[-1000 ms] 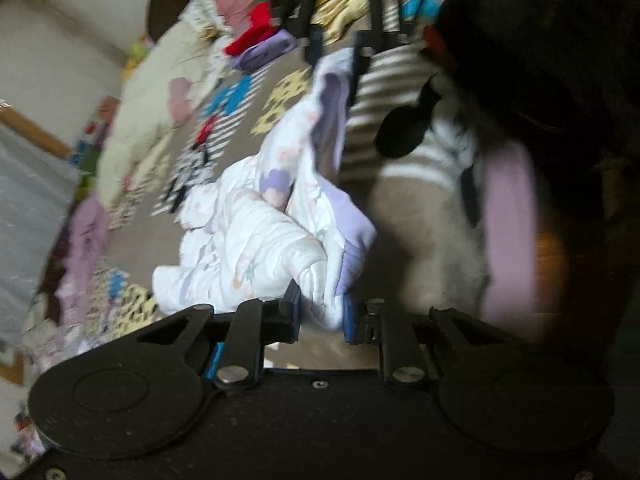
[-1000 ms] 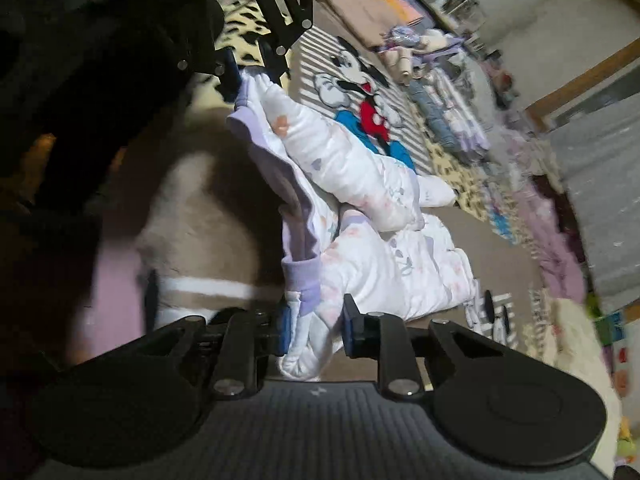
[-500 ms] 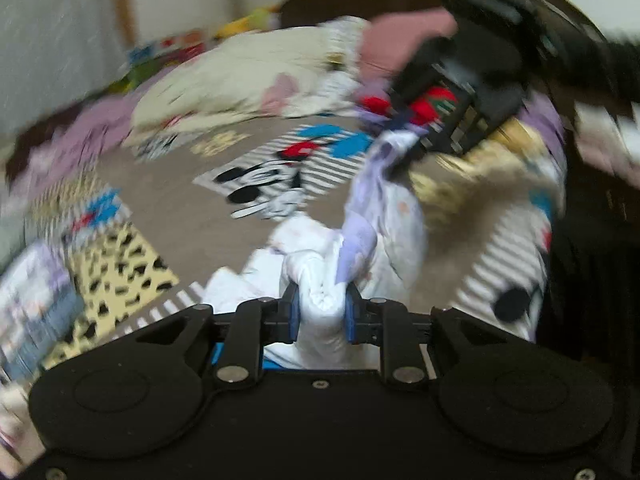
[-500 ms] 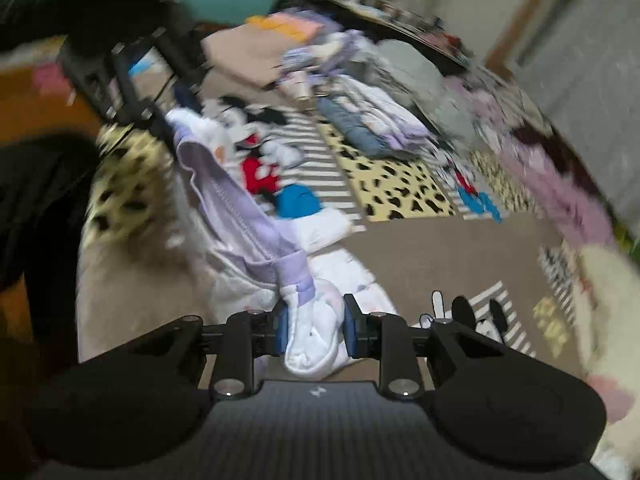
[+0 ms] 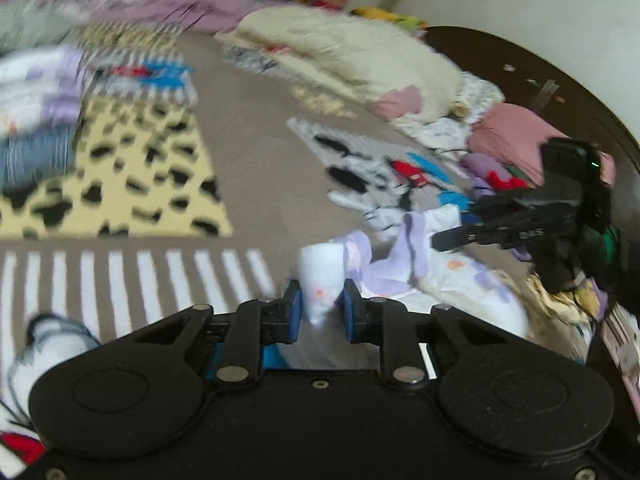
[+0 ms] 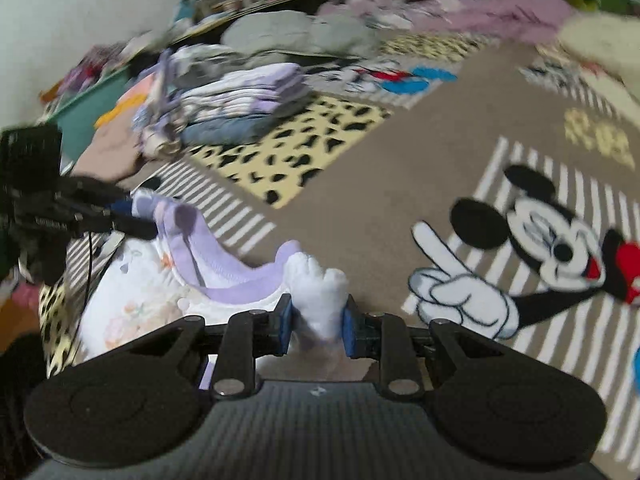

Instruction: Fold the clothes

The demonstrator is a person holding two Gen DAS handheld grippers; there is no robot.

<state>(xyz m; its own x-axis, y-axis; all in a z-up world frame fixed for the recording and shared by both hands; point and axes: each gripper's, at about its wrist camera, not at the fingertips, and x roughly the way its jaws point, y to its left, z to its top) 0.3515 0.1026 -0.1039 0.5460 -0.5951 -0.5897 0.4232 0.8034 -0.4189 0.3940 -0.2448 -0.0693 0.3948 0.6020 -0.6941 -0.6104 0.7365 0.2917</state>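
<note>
The left gripper (image 5: pixel 319 312) is squeezed tight on a bunched-up bit of the white and purple baby garment (image 5: pixel 436 276), and the right gripper (image 6: pixel 313 326) is squeezed tight on another white bunch of it. The garment hangs between the two grippers, just above the brown cartoon-mouse rug (image 6: pixel 384 184). A stack of folded clothes (image 6: pixel 240 100) sits farther back on the rug.

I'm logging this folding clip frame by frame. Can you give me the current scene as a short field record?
garment: white and lilac printed garment, stretched between both grippers
left gripper: shut on a bunched white end
right gripper: shut on the other end
surface: brown cartoon-mouse rug
folded stack: on the rug's leopard patch, apart from the garment
image quality: motion-blurred
</note>
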